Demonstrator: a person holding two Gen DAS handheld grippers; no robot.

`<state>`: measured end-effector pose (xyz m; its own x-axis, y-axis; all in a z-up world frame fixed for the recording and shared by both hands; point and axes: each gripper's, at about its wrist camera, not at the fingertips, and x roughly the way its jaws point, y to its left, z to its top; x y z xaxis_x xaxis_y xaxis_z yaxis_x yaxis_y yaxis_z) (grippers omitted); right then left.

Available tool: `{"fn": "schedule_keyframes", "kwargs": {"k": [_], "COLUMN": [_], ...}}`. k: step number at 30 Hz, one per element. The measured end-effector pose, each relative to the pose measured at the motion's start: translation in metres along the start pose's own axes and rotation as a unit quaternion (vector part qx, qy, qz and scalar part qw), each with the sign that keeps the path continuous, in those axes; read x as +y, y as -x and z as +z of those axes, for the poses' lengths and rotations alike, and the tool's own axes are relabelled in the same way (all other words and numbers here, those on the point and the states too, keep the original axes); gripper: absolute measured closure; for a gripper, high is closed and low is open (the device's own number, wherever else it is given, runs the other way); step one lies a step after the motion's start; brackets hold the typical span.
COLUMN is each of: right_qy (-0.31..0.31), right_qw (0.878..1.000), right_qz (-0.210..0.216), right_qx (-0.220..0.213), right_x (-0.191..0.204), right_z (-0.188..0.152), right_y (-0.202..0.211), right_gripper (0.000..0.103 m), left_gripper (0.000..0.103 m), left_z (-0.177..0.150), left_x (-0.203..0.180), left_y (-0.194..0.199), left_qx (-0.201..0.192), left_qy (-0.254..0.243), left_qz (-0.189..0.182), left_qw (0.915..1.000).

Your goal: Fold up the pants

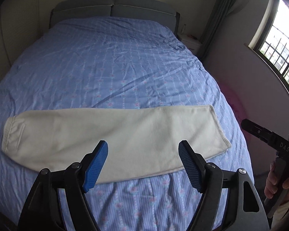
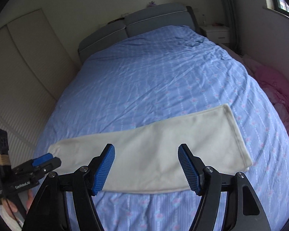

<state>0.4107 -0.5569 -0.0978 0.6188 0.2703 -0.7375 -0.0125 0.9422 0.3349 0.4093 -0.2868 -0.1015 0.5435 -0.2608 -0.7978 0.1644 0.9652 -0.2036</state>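
The left tool (image 1: 143, 154) is standing wide open, its blue pads (image 1: 95, 170) spread apart and gripping nothing; it is hovering over the near long edge of the pants (image 1: 113, 134). The right tool (image 2: 146, 156) is likewise gaping wide and holding nothing, poised above the same near edge, toward the hem end.

The pants — cream, already folded lengthwise into one long strip — are lying flat across the foot of the bed (image 1: 115, 61). Relative to the pants, the waistband (image 1: 8, 132) with its pocket slit is sitting at the left end, the hem (image 1: 219, 127) at the right end. The bed's blue patterned cover is wrinkling beyond the pants, running up to the grey headboard (image 1: 113, 7) at the far side.

Right of the pants, in the left wrist view, a hand (image 1: 273, 181) is gripping the other tool's handle. Far beyond the hem end, a white nightstand (image 2: 216, 32) is standing beside the headboard, and a window (image 1: 279, 46) is showing on the wall.
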Motion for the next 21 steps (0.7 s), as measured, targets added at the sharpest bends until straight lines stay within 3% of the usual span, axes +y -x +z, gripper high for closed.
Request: {"fn": "schedule_keyframes", "kwargs": {"k": [12,21], "right_qy": [0.080,0.053], "right_qw": [0.992,0.993], "right_qz": [0.073,0.067], "right_qx": [0.060,0.081], "right_x": [0.164,0.278], "right_z": [-0.086,-0.142], "right_y": [0.008,-0.010], "right_gripper": [0.034,0.034], "left_gripper": [0.026,0.025], "left_z": [-0.087,-0.117], "left_x": [0.174,0.296], "left_y": [0.117,0.143], "left_qx": [-0.019,0.007], "left_qy": [0.117,0.104], "left_qz": [0.086,0.072], "left_qw": [0.9893,0.9920]}}
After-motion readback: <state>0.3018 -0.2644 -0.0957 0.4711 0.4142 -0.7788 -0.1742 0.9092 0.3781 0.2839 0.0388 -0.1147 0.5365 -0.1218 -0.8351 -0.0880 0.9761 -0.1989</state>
